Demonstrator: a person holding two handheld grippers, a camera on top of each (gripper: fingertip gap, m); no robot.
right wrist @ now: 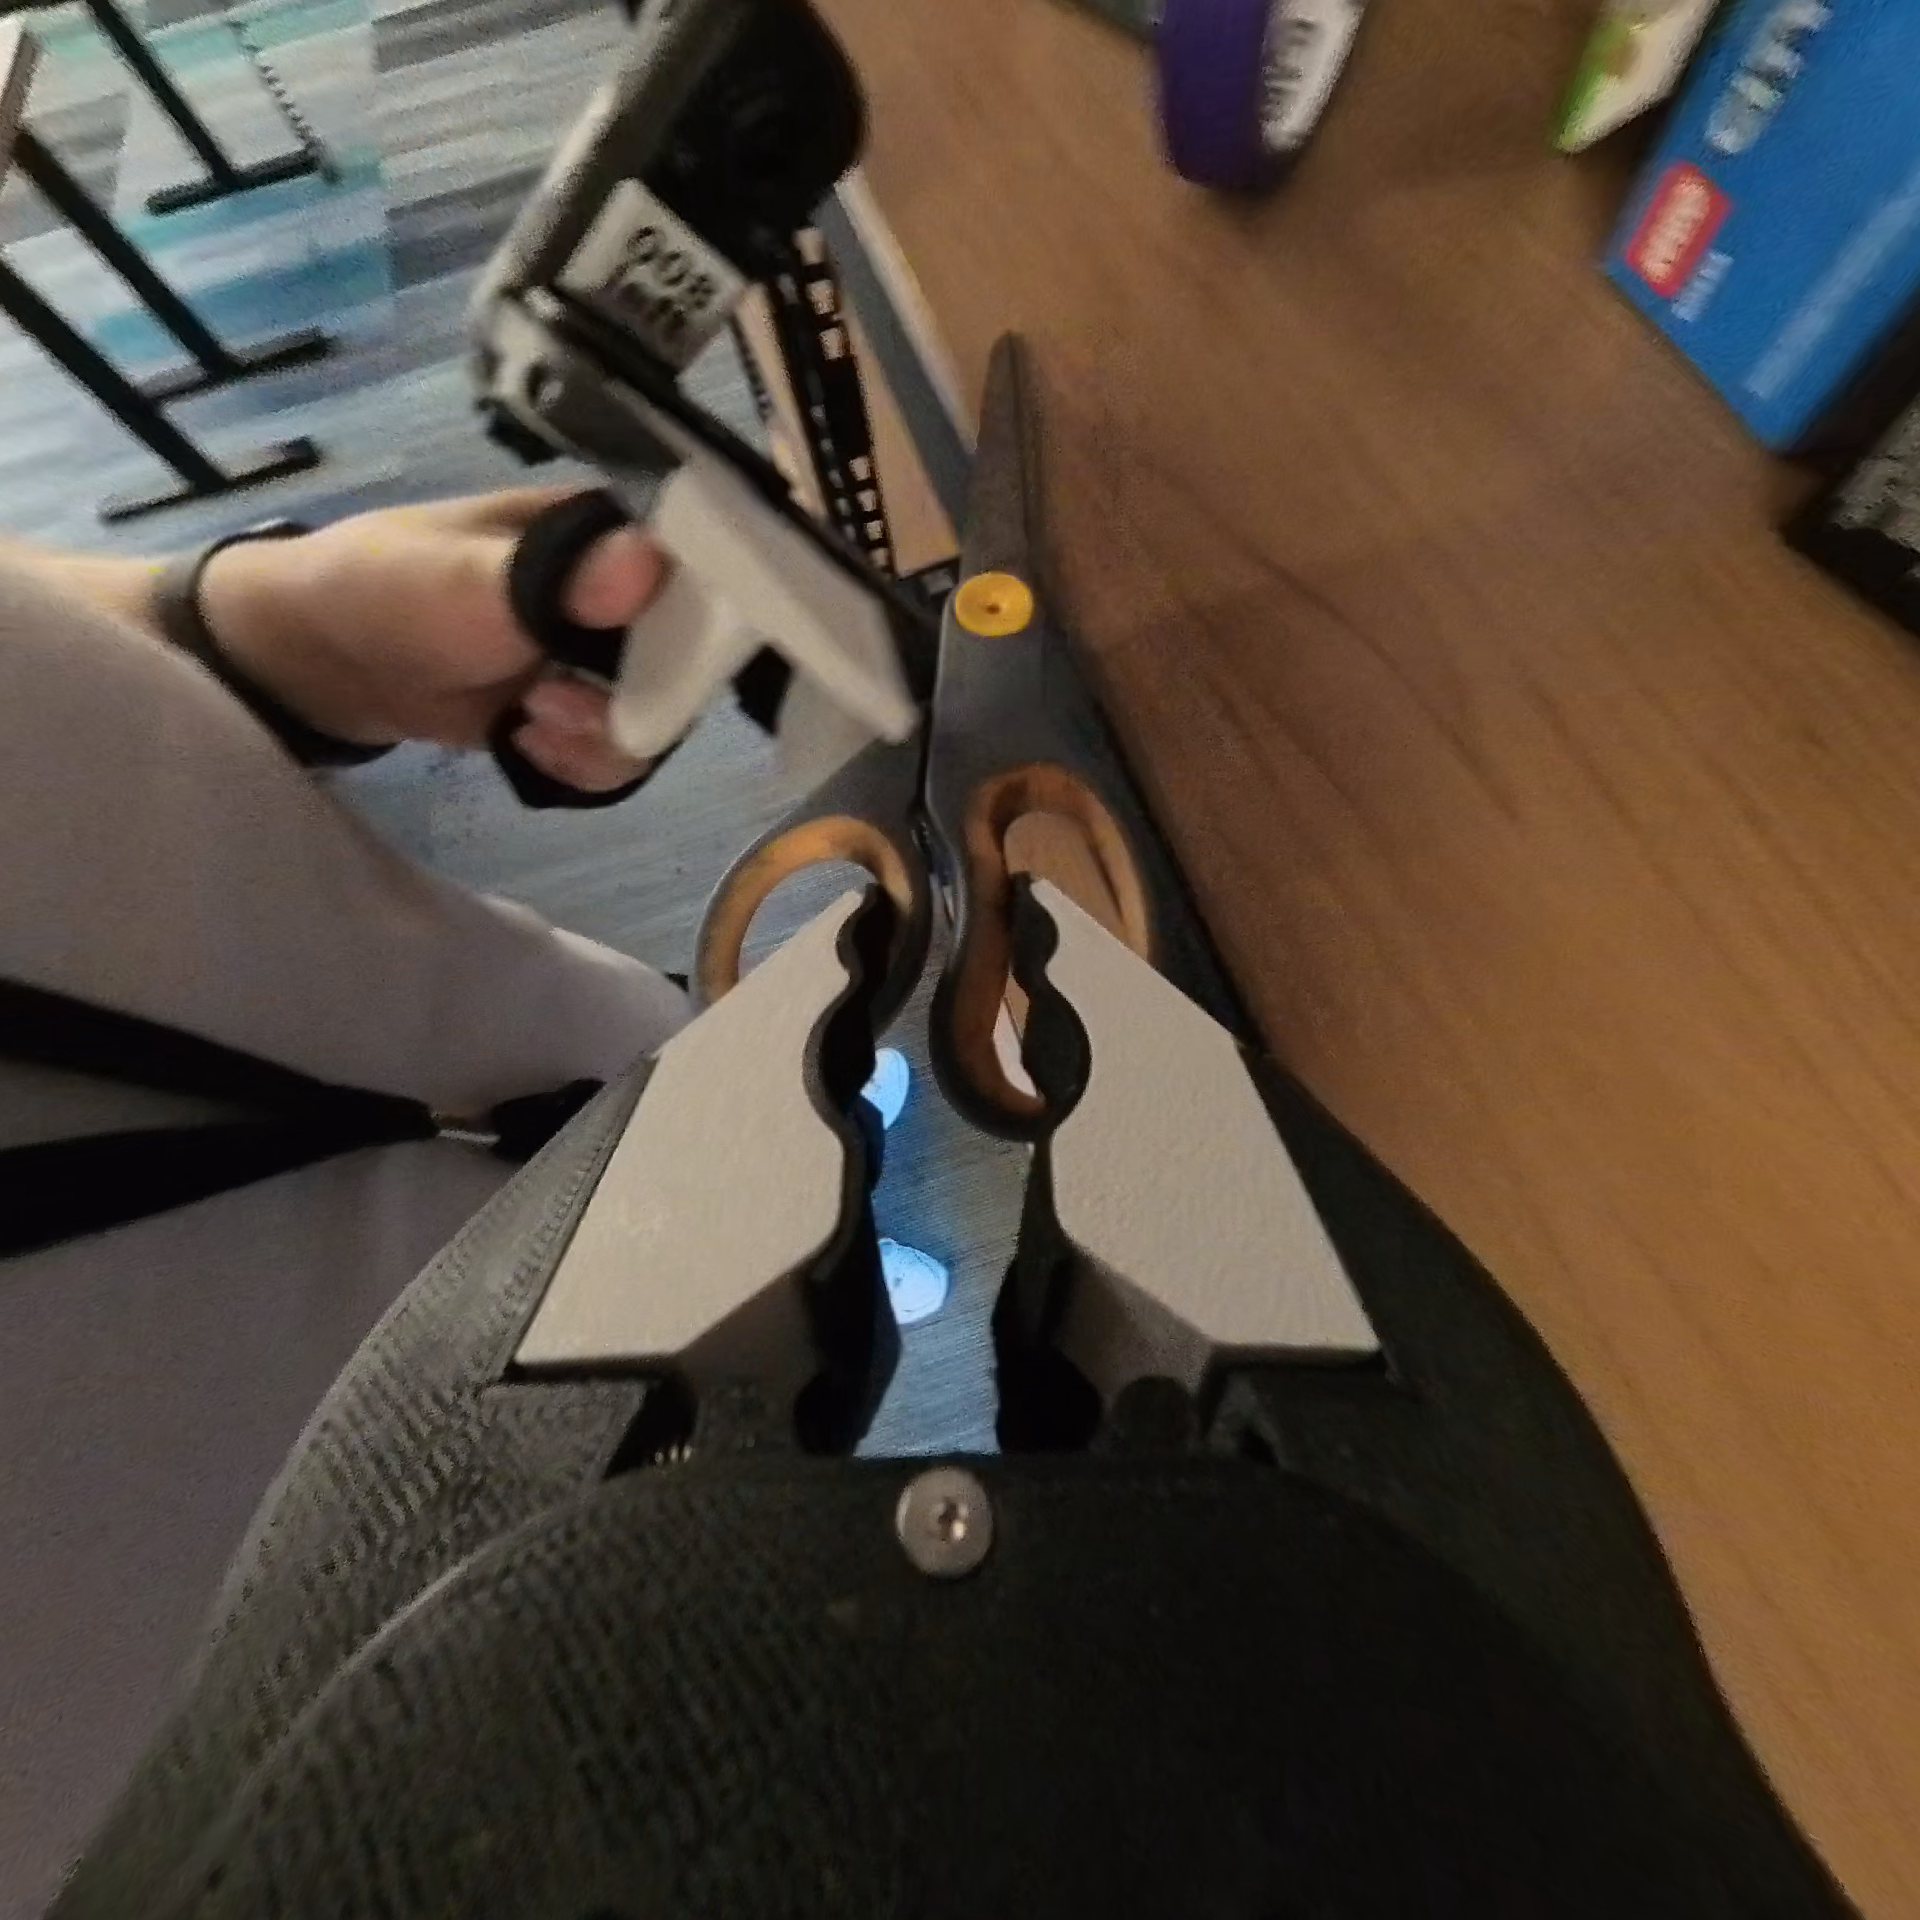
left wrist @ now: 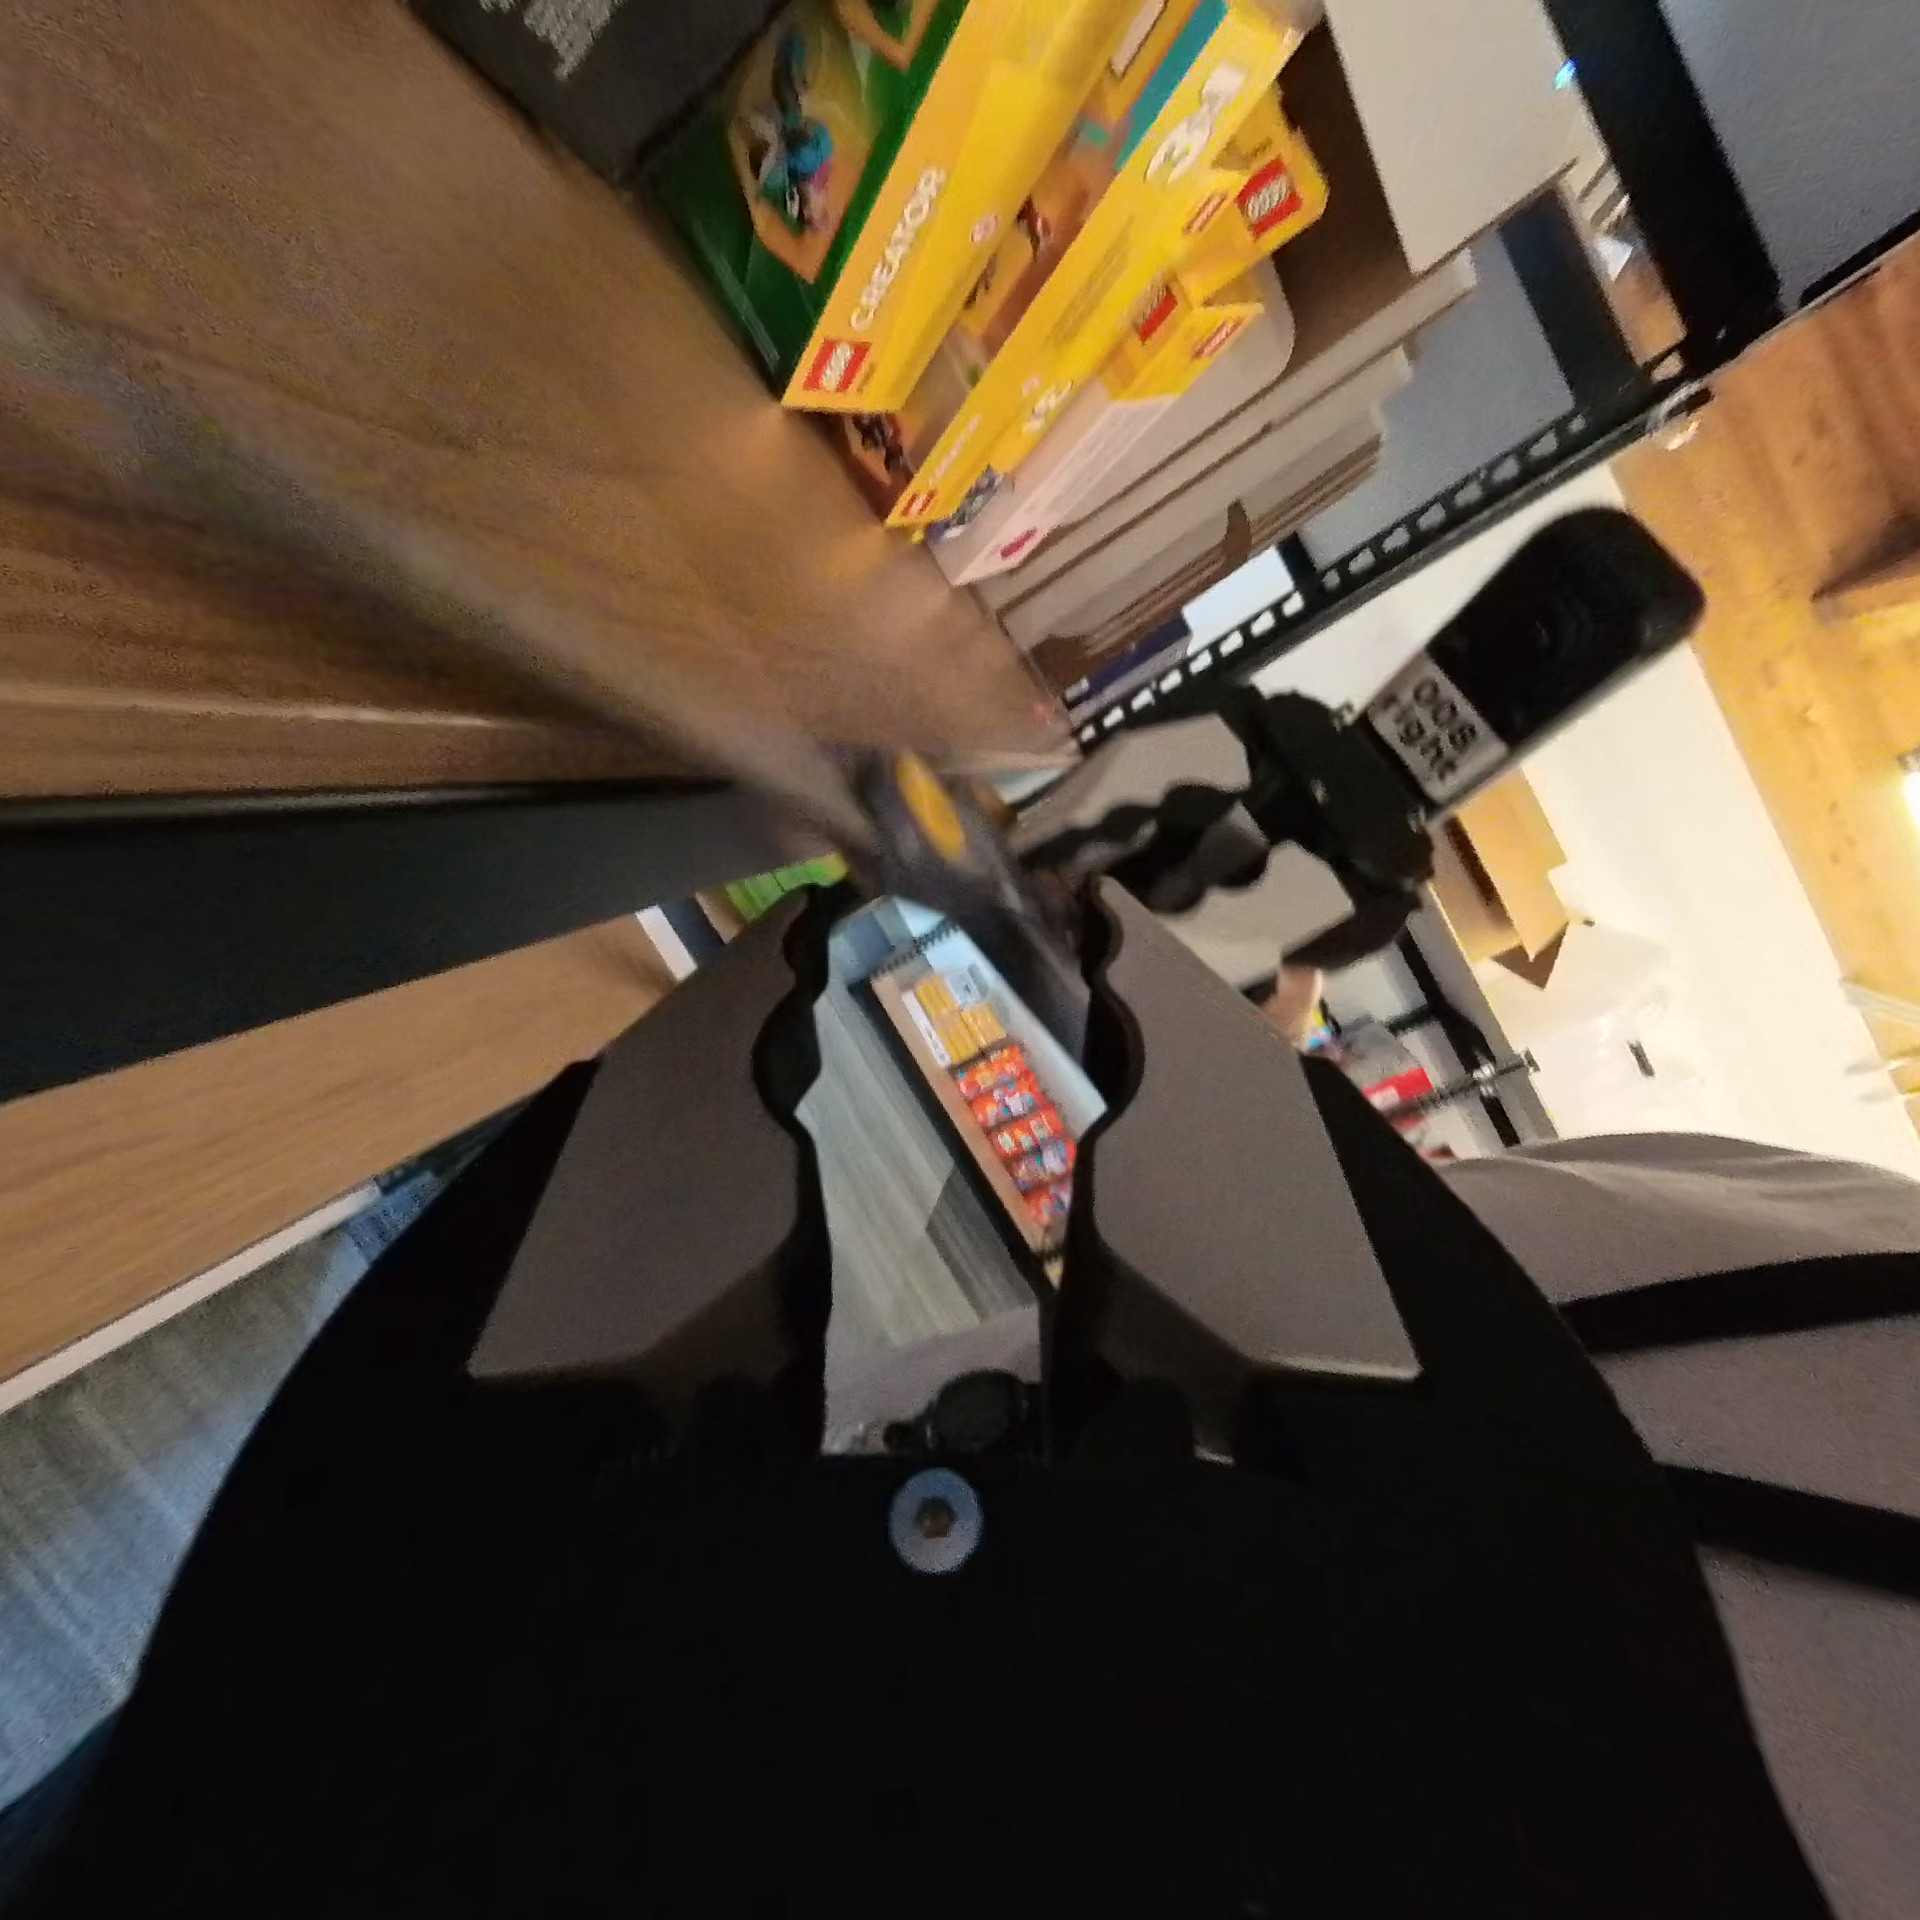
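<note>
The right gripper [right wrist: 943, 914] clamps the scissors [right wrist: 987, 717] by their handles, blades pointing straight ahead along the wooden shelf [right wrist: 1455, 831] edge; the left gripper [left wrist: 951, 914], beside them, gapes empty.

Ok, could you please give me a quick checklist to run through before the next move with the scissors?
1. Right gripper shut on the scissors handles: ok.
2. Blades closed: ok.
3. Blade tip clear of the wooden shelf: cannot tell, blurred.
4. Left gripper open and empty: ok.
5. Person's hand away from the blades: ok.
6. Boxes clear of both grippers: ok.
</note>
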